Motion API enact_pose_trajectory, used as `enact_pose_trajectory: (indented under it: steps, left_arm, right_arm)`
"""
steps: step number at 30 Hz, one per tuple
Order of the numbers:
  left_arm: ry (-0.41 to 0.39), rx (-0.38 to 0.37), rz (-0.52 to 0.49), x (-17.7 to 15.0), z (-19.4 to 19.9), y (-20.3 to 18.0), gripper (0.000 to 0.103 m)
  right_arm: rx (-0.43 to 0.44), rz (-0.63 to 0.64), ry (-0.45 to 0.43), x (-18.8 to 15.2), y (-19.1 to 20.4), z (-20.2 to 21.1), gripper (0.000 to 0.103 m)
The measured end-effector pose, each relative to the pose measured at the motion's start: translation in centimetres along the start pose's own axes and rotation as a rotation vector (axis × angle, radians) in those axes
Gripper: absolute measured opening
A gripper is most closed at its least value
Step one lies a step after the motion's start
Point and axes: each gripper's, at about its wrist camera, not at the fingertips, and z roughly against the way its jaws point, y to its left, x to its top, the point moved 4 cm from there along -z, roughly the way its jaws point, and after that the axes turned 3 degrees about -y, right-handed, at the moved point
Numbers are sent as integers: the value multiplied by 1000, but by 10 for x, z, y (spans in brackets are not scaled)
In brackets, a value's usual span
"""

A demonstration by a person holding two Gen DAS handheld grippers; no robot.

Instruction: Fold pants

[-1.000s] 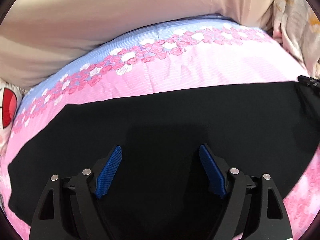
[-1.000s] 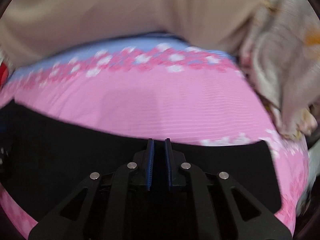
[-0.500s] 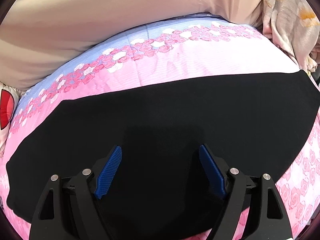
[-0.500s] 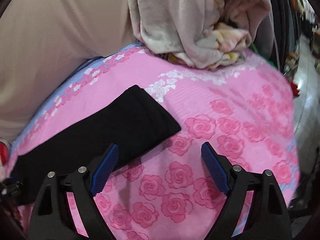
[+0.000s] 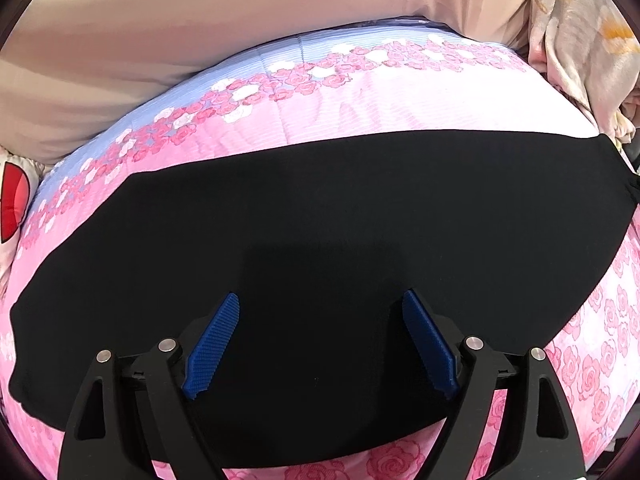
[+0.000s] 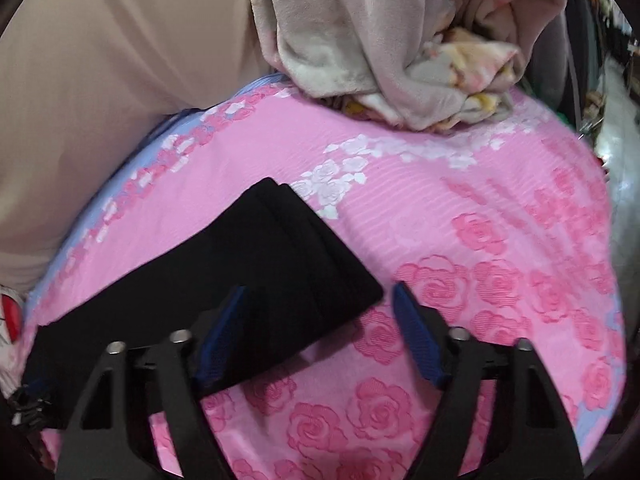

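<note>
Left wrist view: the black fabric pants, folded into a long strip, lie across the pink rose-print bedspread; the left gripper hovers over their middle, jaws opening, empty.

Right wrist view: the right gripper straddles the strip's near corner toward the bed's right edge, jaws closing, not yet pinching. Catch all the layers before lifting.
</note>
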Motion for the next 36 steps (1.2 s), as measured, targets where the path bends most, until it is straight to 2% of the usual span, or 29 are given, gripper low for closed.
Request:
enact_pose_trajectory:
  steps: [2,4,5,6,7,9,12,13,14,15,17,19,21,24,25,27,30,31,33,34,35,36]
  left_arm:
    - [1,-4,5,-1,1,2,81]
    - [9,-12,12,-1,0,3,81]
    - [9,-15,12,-1,-1,2,81]
    - [10,-14,11,0,-2,1,81]
    - [11,-13,10,1,-2,0,81]
    - [10,-21,9,4,-1,-2,81]
    - [-4,-32,-7,7,2,-10,81]
    - [-5,-37,-15,7,2,-13,81]
    - [-1,-41,-21,6,0,-16,81]
    - [5,-46,-26,4,-2,-19,81]
    - [7,-44,-37,3,-3,-23,81]
    - [6,-45,-41,4,-4,-24,81]
    - [7,-53,-34,5,-5,-24,81]
    - [6,-50,-30,6,-7,-25,82]
    - [6,-48,-30,7,-7,-26,82]
    - [4,-45,-36,7,-5,-27,82]
    - [2,-44,-39,7,-3,-26,82]
    - [3,-45,-36,7,-3,-25,82]
    - [8,-50,-28,7,-5,-24,82]
    - [8,-53,-26,7,-6,-24,82]
    - [8,-53,-24,6,-7,-24,82]
    - [9,-52,-24,6,-8,-24,82]
  right_arm:
    - [6,25,29,-2,-1,-2,46]
    - [8,28,43,-3,-4,-10,45]
    - [8,32,40,-2,-5,-12,35]
    - [25,40,39,0,-3,-12,20]
    - [36,54,29,4,-1,-10,16]
    - [-5,120,-27,14,9,2,14]
    - [-69,140,-67,27,6,6,14]
    - [-91,132,-53,26,0,0,15]
    - [-99,115,0,20,-9,-14,18]
    - [-68,78,15,15,-15,-19,21]
    - [-40,59,-9,17,-16,-7,25]
    - [-47,81,-50,20,-11,7,25]
    - [-35,111,-35,20,-6,8,25]
    - [-21,133,36,13,-2,-10,25]
    - [-35,153,33,12,0,-14,23]
    - [-61,174,20,15,0,-13,8]
    - [-78,118,-55,32,-13,0,5]
    - [-72,120,-48,33,-14,-3,5]
    - [-114,173,19,23,-10,-25,5]
    - [-117,175,12,24,-9,-24,6]
    - [-104,161,-3,29,-10,-14,14]
    - [-85,137,-11,30,-11,-7,29]
